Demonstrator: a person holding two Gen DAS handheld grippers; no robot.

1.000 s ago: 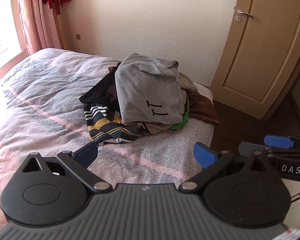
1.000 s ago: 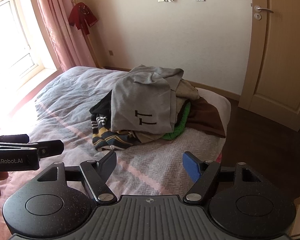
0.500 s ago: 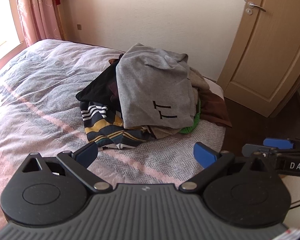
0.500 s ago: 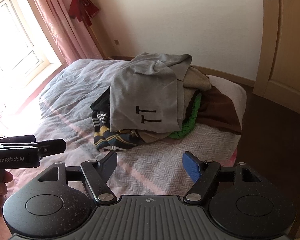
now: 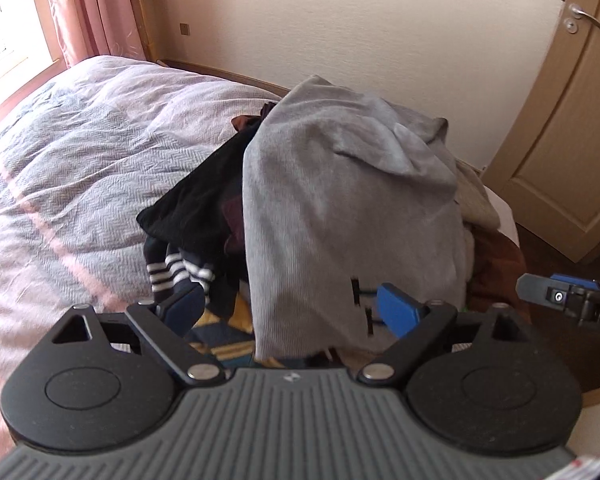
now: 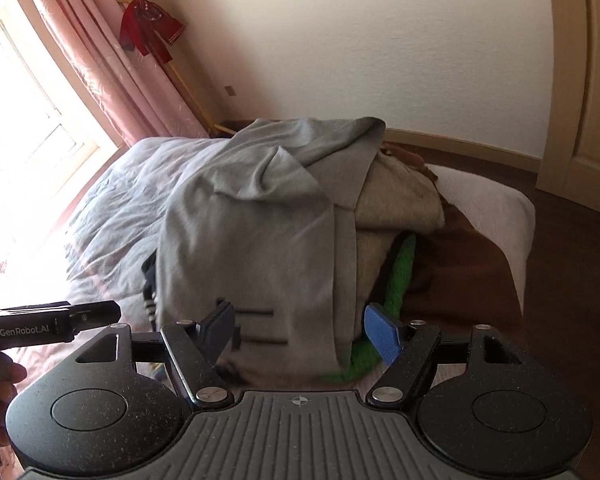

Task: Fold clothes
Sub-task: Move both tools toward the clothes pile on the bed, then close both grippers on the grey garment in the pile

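- Grey cotton is the top layer: a grey shirt (image 5: 340, 208) drapes over the pile of clothes (image 5: 204, 240) in the middle of both views, its lower hem hanging just above each camera's own fingers.
- Left gripper (image 5: 292, 308) has its jaws spread wide; they have just been closing a little, with the shirt's hem and printed bars showing between the pads but nothing pinched yet.
- Right gripper (image 6: 300, 330) also stands wide, with the shirt's lower edge between its fingers and not gripped as far as the picture shows.
- Risk: the pads may close on more than one layer. A striped garment (image 5: 180, 276) sits directly under the hem at lower left of the left view, and a green knit (image 6: 400, 276) lies beside the hem at centre right of the right view; either could be dragged along.
- Risk: pulling the shirt off the top could topple the loose pile toward the edge of the bed (image 5: 80, 152), where a brown garment (image 6: 460, 264) already lies close to the floor.
- Risk: both grippers aim at the same short stretch of hem, close together, so they might bump, or grab points too near each other to spread the shirt flat.
- Risk: the views are blurred near the hem, so I judge a pinch could land on thin air or only a fold.
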